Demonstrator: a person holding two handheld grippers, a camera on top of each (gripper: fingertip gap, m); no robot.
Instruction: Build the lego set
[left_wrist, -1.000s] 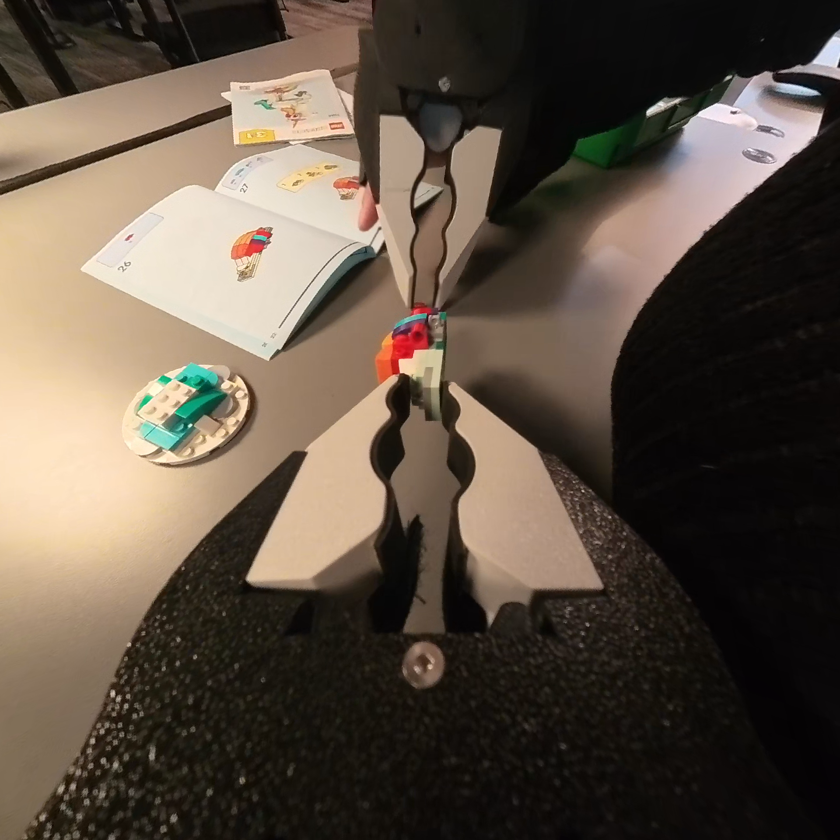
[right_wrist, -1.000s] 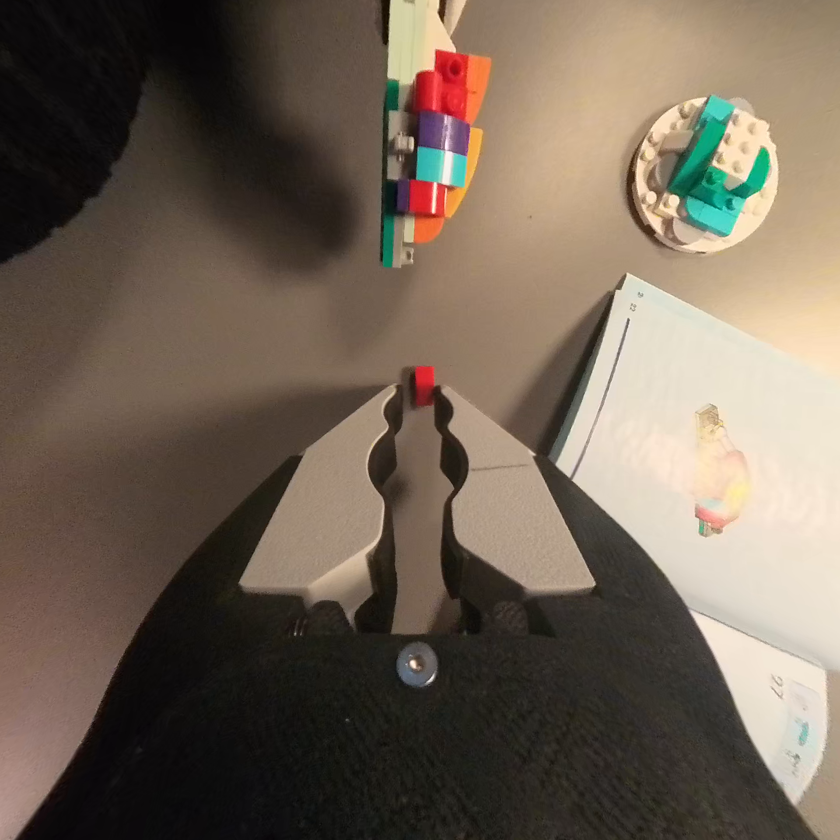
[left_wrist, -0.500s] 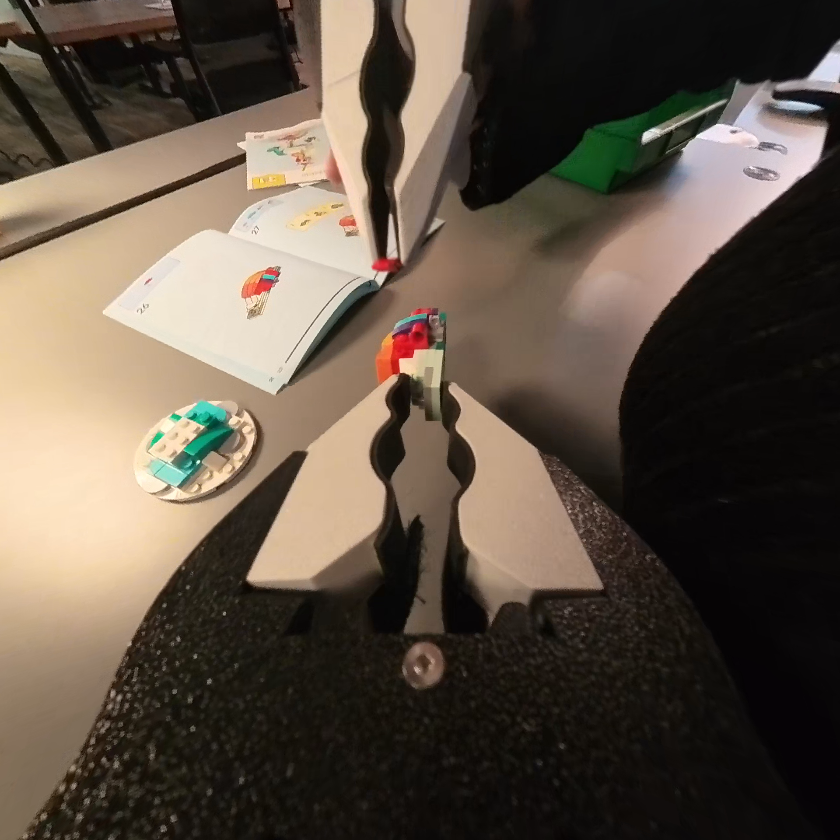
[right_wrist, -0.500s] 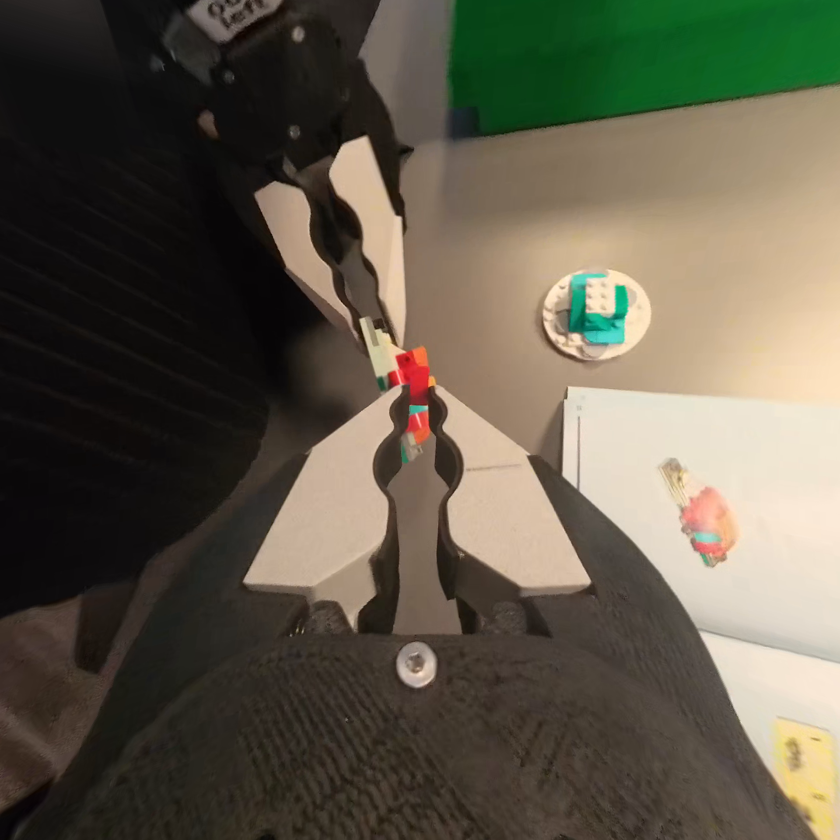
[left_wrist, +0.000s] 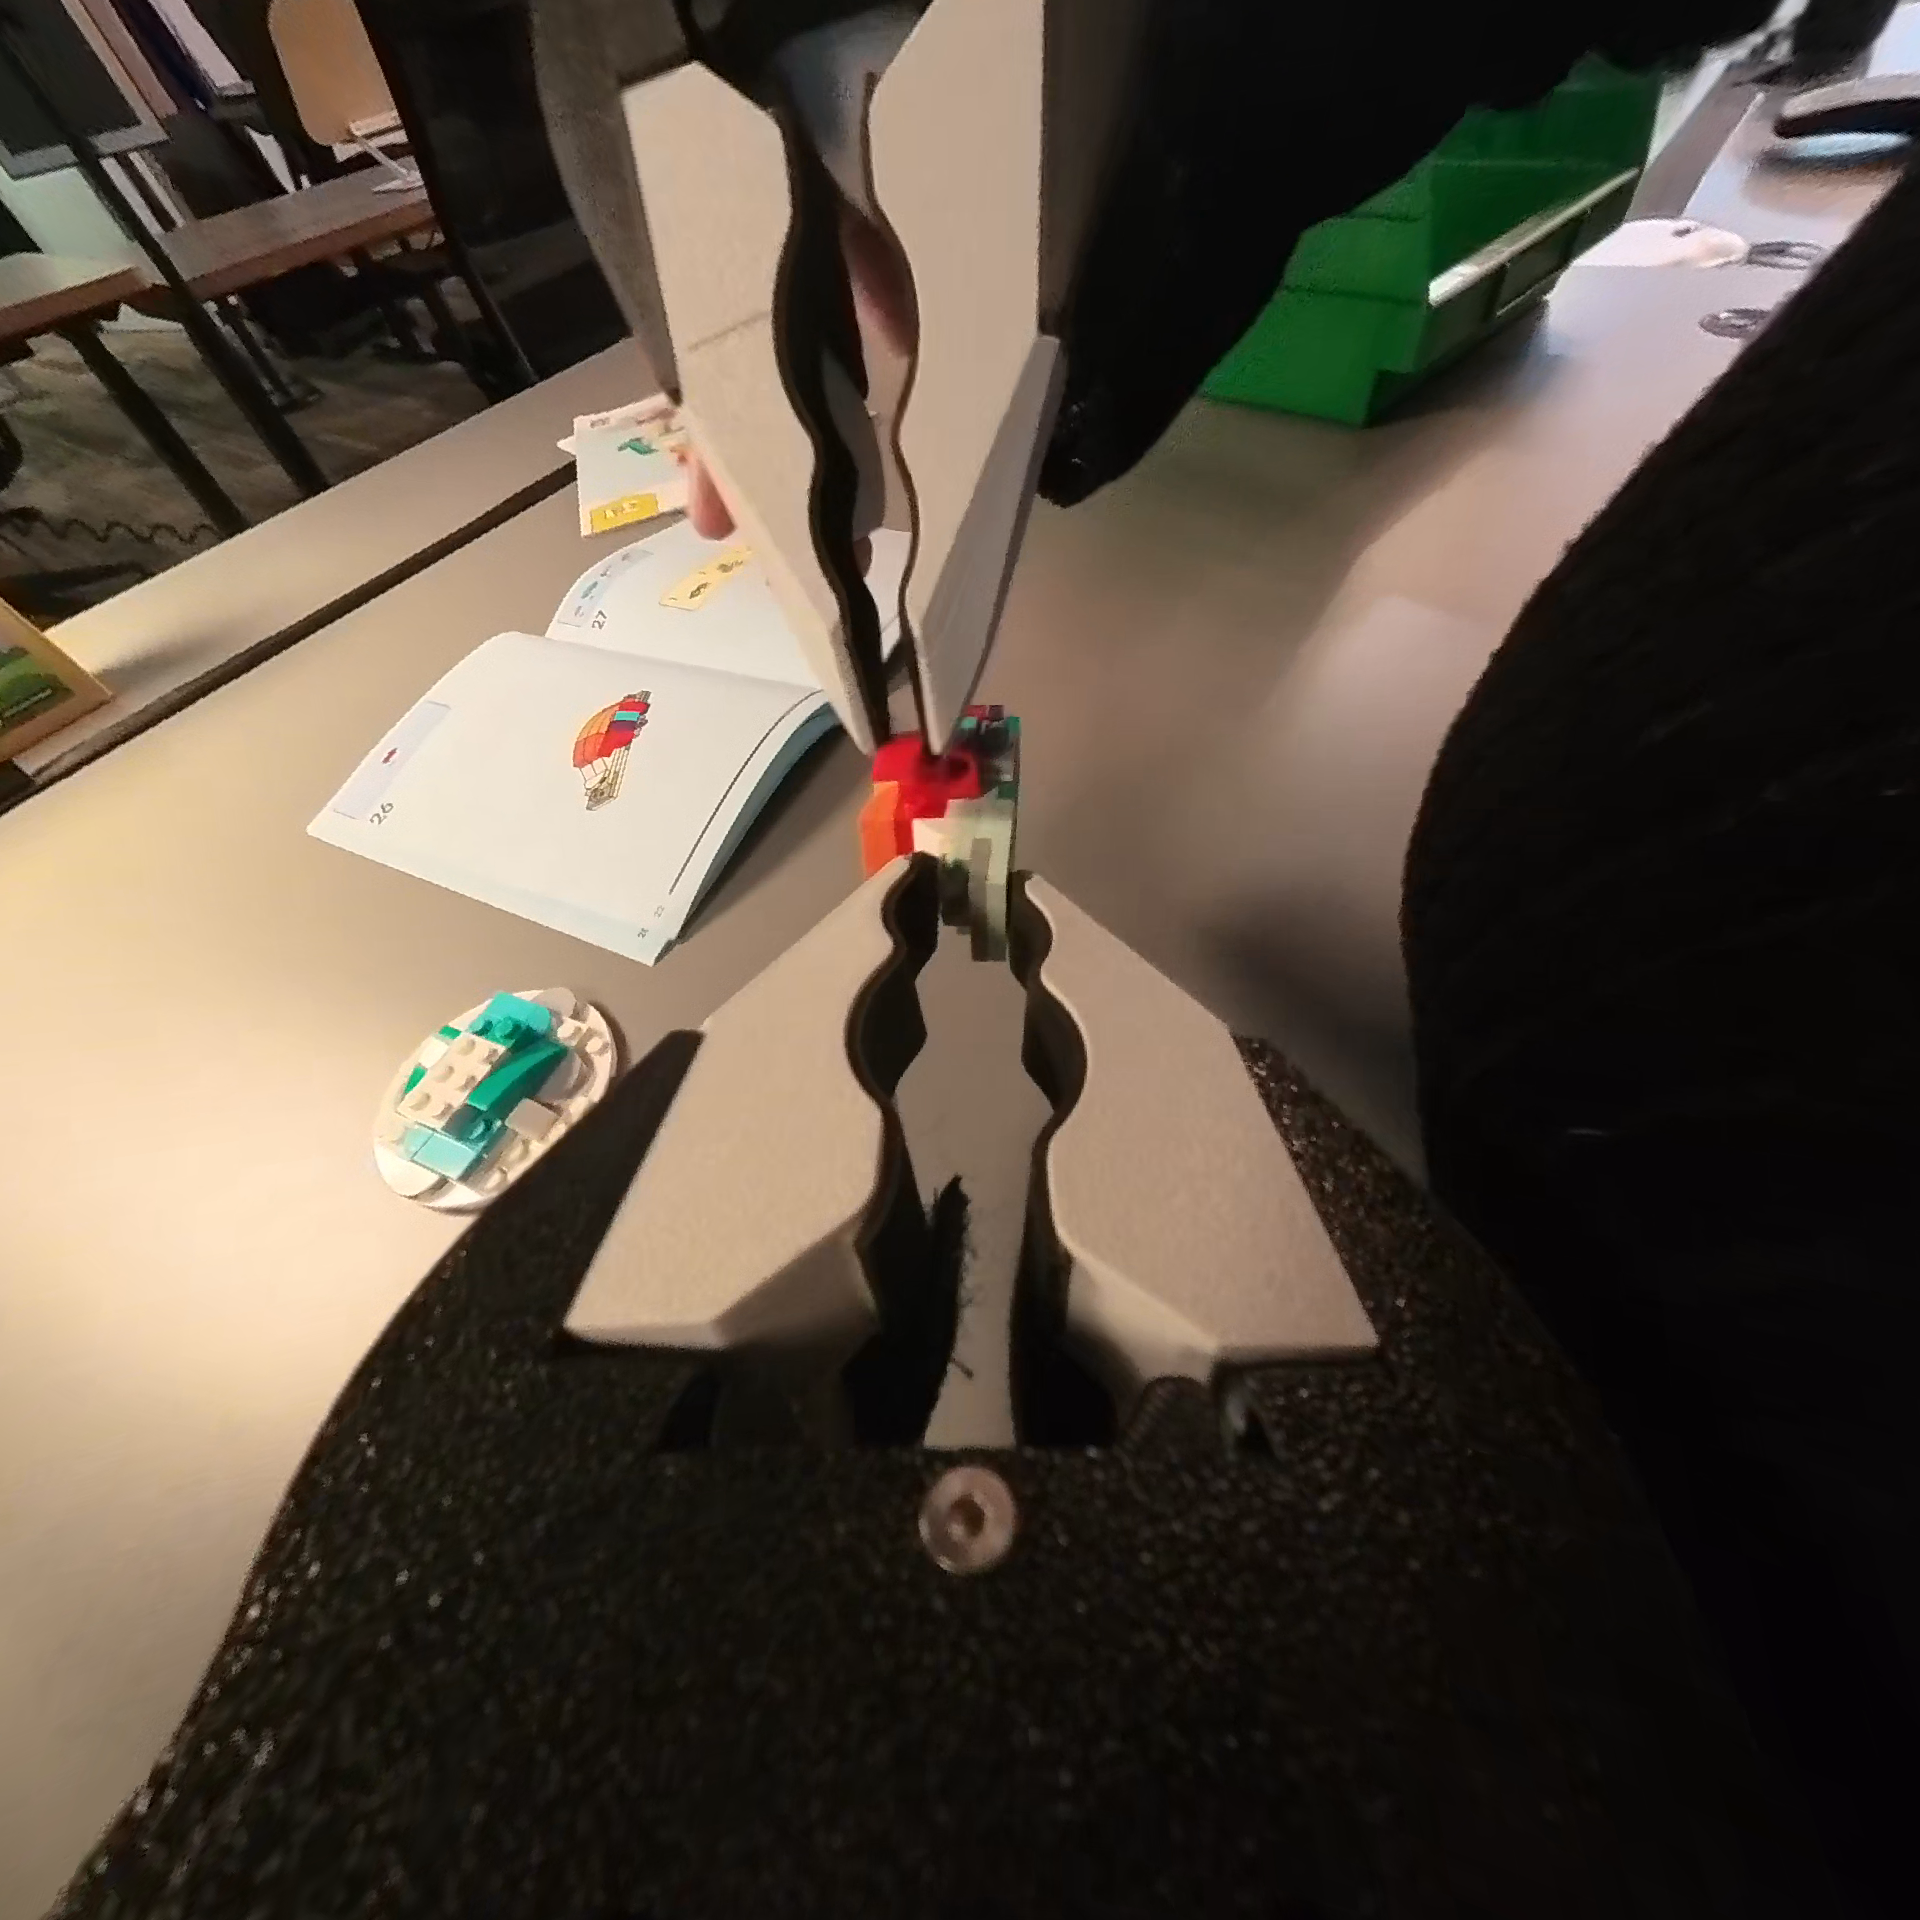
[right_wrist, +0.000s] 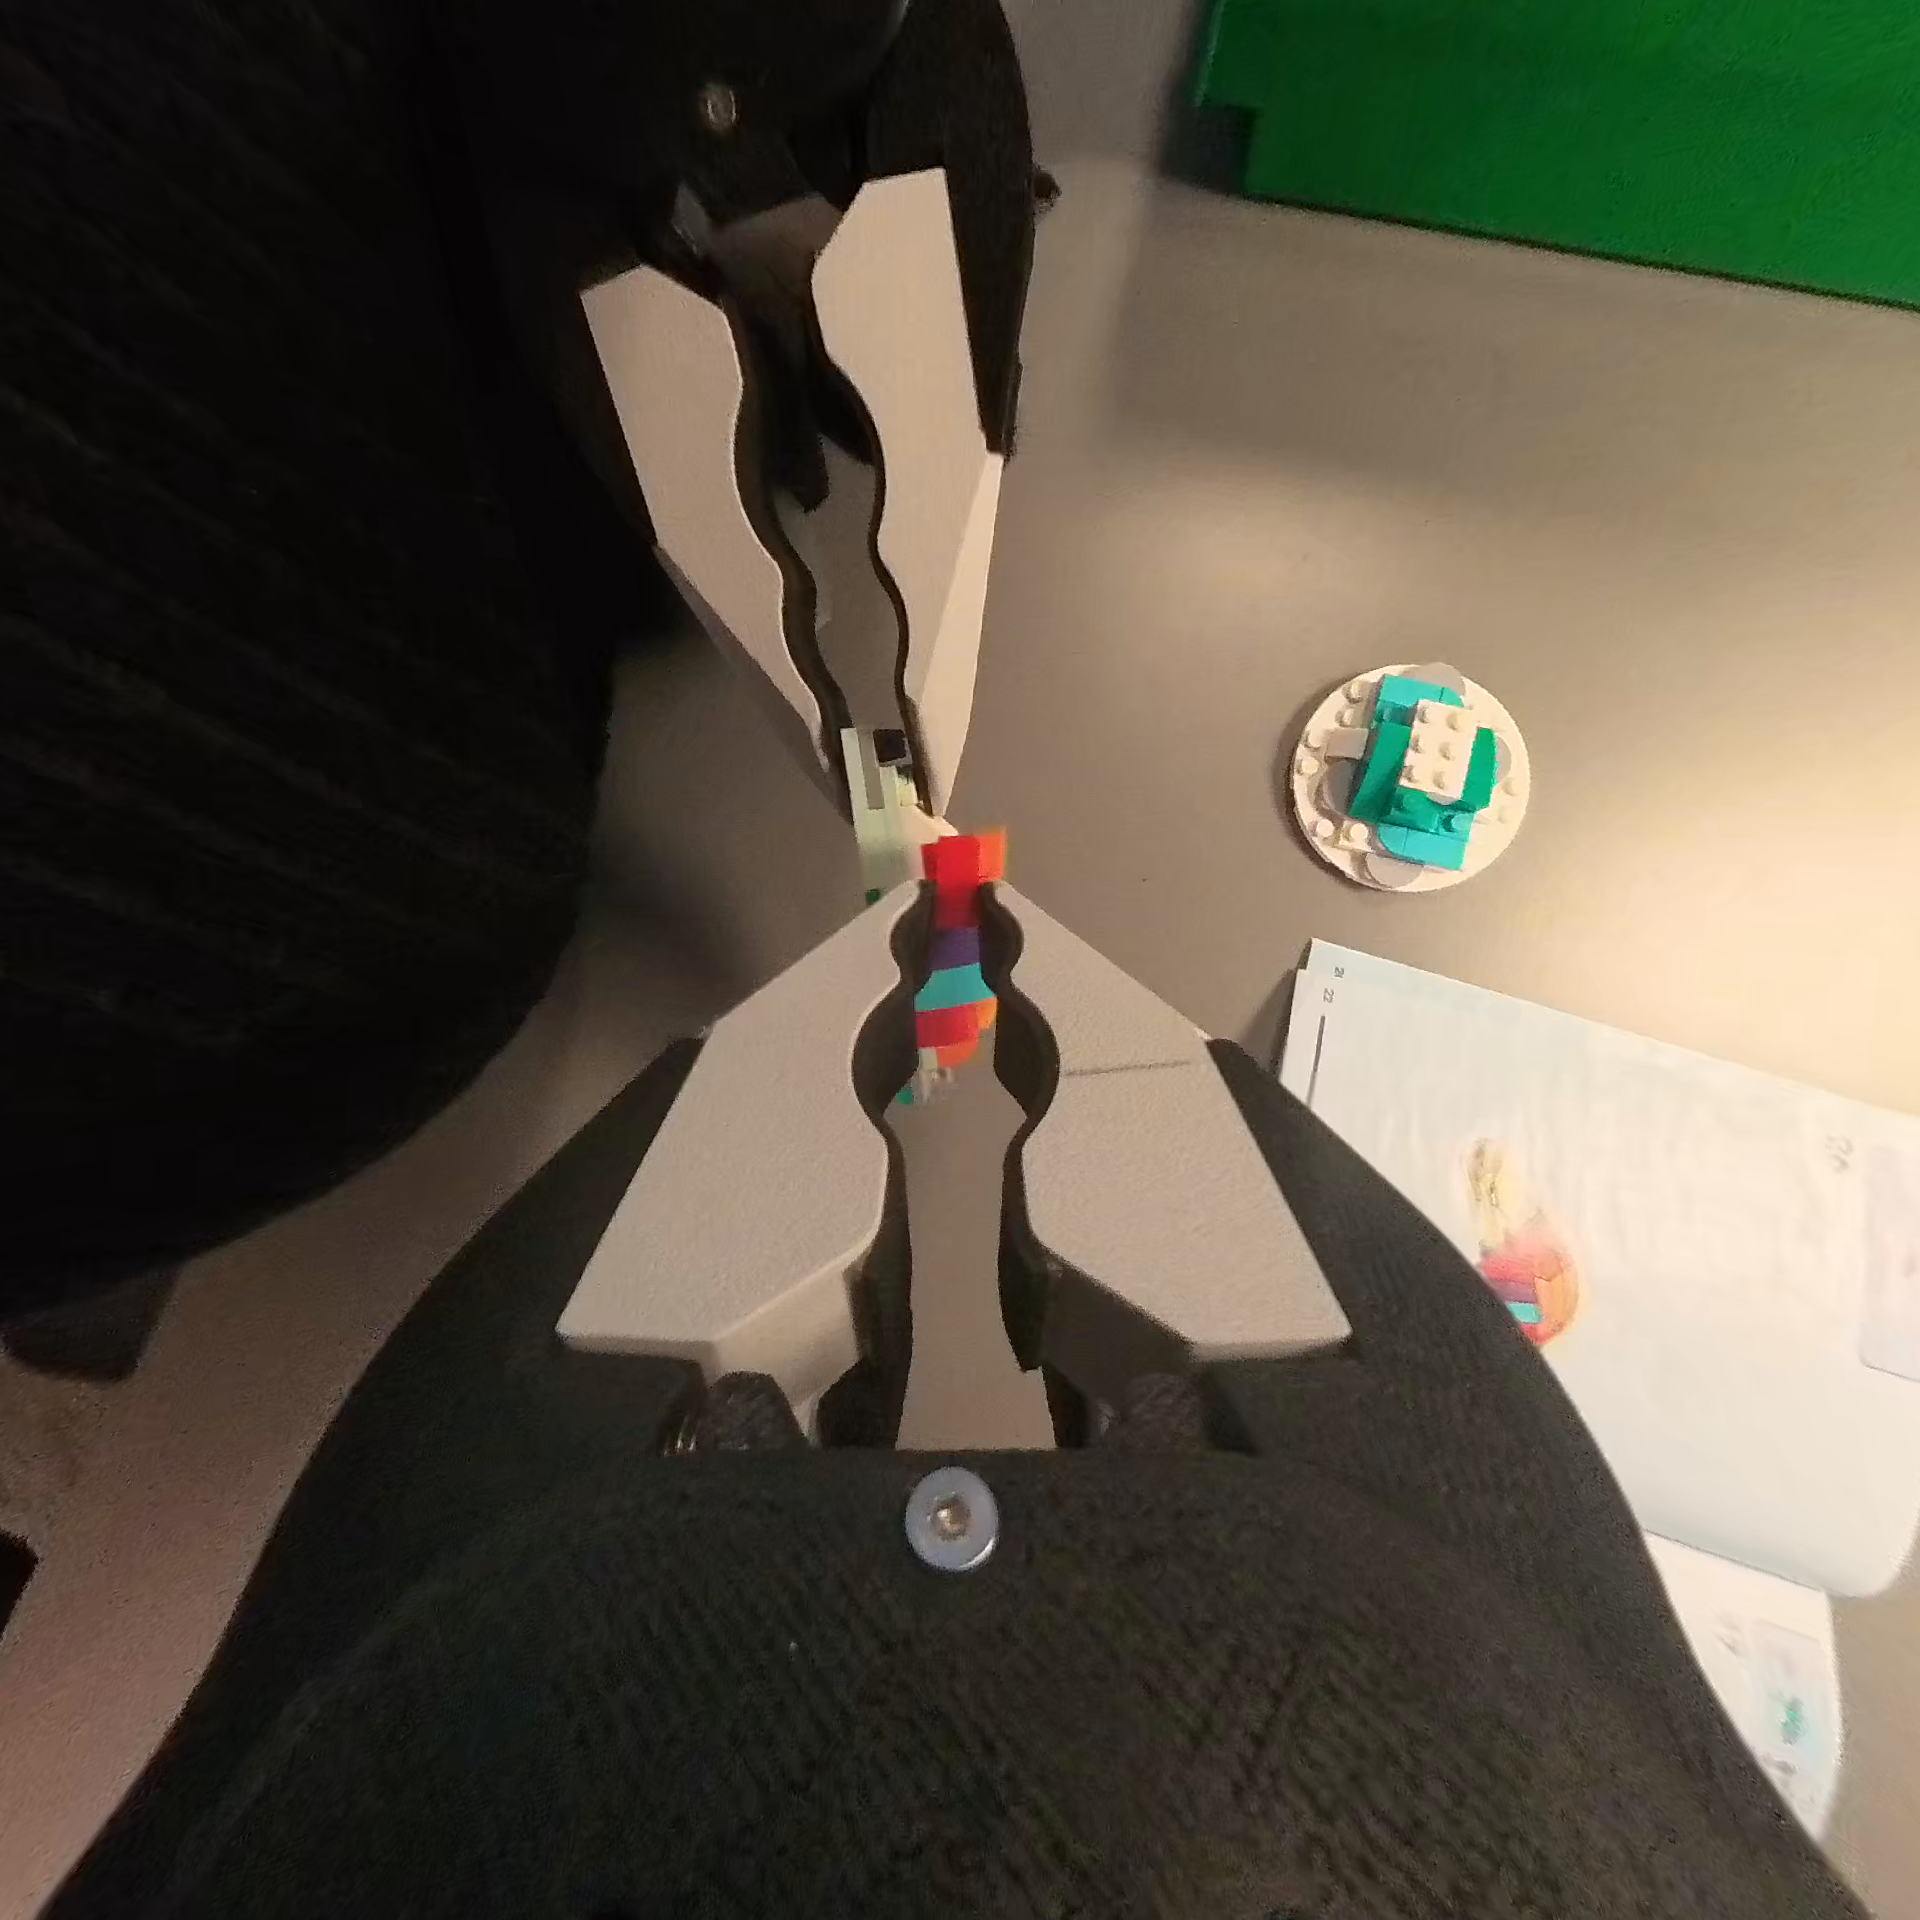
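- The left wrist view is taken from low over the grey table (left_wrist: 1195, 644), looking forward and slightly down along its own fingers at the lego build (left_wrist: 940, 800), which is seen very near.
- The right wrist view is taken from above the lego build (right_wrist: 951, 987), facing almost straight down at the table (right_wrist: 1195, 468), again at close range.
- Both views share the build, the round white base (left_wrist: 497, 1096) (right_wrist: 1411, 774) beside it, the open instruction booklet (left_wrist: 582, 774) (right_wrist: 1621, 1247) and the green bin (left_wrist: 1403, 281) (right_wrist: 1558, 125) beyond it.

The left gripper (left_wrist: 971, 904) and right gripper (right_wrist: 951, 894) meet tip to tip, fingers (left_wrist: 790, 1049) nearly closed, apparently both clamping
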